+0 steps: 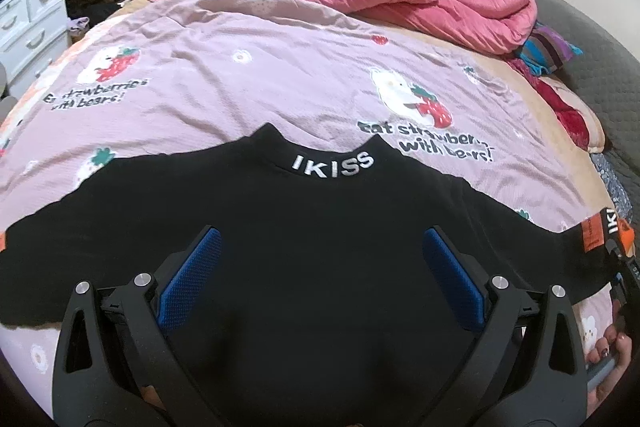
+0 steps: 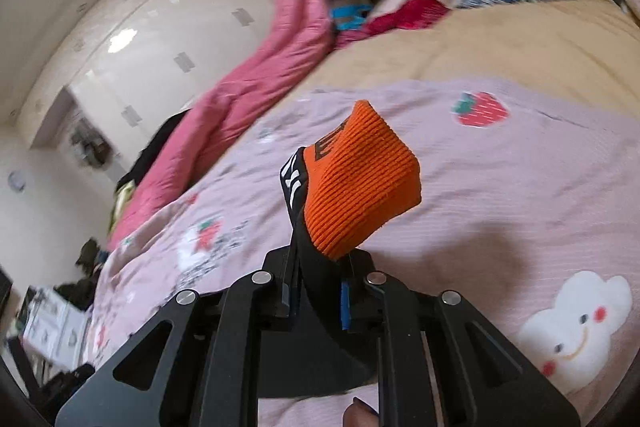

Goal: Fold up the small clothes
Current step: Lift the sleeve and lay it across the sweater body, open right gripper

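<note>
**Right now: sleeve cuff pinched on the right, left jaws wide over the top**

My left gripper (image 1: 320, 267) hovers above the black IKISS top (image 1: 312, 227), its blue pads (image 1: 192, 279) spread wide, with nothing between them but the cloth lying below. The top lies flat on the lilac strawberry-and-bear sheet (image 1: 240, 83), its collar with the white lettering pointing away from me, one sleeve stretched toward the left edge of the view and the other running off to the right. At that right edge I see the orange cuff (image 1: 626, 239) lifted off the sheet, and below it the fingers of a hand (image 1: 612, 351).

My right gripper (image 2: 316, 291) has its jaws pressed together on that sleeve end: the black fabric is pinched between the pads, and the ribbed orange cuff (image 2: 360, 183) sticks up past the fingertips. This view is blurred, so I cannot read the lettering on the cuff. Beyond it lies the same lilac sheet (image 2: 500, 195), with a tan blanket (image 2: 500, 47) farther back and a pink quilt (image 2: 240, 95) bunched along the far side of the bed.
</note>
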The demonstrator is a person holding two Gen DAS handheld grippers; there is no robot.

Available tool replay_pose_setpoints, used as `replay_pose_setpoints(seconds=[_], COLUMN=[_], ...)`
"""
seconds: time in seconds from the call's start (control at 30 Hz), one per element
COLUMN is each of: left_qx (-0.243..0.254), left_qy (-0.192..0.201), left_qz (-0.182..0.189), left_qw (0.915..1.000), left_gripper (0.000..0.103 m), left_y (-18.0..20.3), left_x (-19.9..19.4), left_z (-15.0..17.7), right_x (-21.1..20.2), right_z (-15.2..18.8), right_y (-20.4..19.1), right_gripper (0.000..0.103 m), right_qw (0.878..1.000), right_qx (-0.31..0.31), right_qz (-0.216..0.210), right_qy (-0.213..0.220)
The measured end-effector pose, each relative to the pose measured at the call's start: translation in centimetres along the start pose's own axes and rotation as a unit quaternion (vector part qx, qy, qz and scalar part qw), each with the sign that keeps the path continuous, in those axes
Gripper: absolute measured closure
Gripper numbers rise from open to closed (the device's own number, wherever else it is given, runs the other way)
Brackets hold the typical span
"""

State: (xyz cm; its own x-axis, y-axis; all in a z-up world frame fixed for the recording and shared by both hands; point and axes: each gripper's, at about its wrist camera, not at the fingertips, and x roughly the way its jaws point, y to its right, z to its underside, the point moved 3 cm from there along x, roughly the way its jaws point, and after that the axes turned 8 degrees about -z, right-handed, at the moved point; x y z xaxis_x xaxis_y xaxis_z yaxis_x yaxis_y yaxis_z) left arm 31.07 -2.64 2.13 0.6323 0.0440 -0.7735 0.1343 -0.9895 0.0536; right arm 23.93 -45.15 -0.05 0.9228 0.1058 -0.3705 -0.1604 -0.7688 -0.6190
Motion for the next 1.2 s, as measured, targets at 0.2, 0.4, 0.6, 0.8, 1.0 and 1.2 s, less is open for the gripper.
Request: replay_pose_setpoints(seconds=[0.2, 0.4, 0.6, 0.8, 1.0, 1.2], left_qx=[-0.026, -0.044, -0.064, -0.086, -0.097, -0.103], left_qy=[-0.003, -0.005, -0.016, -0.026, -0.018, -0.006], left_qz=[0.041, 0.046, 0.054, 0.074, 0.077, 0.090], left_qw=[0.9988, 0.9980, 0.9964, 0.9932, 0.9921, 0.9906], left_gripper=[0.008, 0.008, 0.008, 0.008, 0.008, 0.008], left_y=[-1.4, -2.8, -4.4, -6.0, -8.7, -11.6], left_x=[-1.1, -1.7, -1.7, -1.4, -1.7, -2.0], left_z=[-0.3, -0.4, -0.2, -0.2, -0.4, -0.3], right_x=[-0.1, 0.1, 0.7, 1.6, 3.6, 5.4], right_z=[0.6, 1.9, 2.7, 4.8, 8.7, 13.4], right_y=[-4.9, -9.3, -12.3, -17.8, -22.5, -25.6], right_gripper=[0.090, 0.090, 0.090, 0.090, 0.090, 0.090], right_qw=[0.998, 0.993, 0.988, 0.981, 0.974, 0.962], right_qx=[-0.045, -0.080, -0.107, -0.133, -0.153, -0.190], right_qz=[-0.049, -0.084, -0.099, -0.121, -0.136, -0.144], right_qy=[-0.009, -0.025, -0.045, -0.065, -0.096, -0.131])
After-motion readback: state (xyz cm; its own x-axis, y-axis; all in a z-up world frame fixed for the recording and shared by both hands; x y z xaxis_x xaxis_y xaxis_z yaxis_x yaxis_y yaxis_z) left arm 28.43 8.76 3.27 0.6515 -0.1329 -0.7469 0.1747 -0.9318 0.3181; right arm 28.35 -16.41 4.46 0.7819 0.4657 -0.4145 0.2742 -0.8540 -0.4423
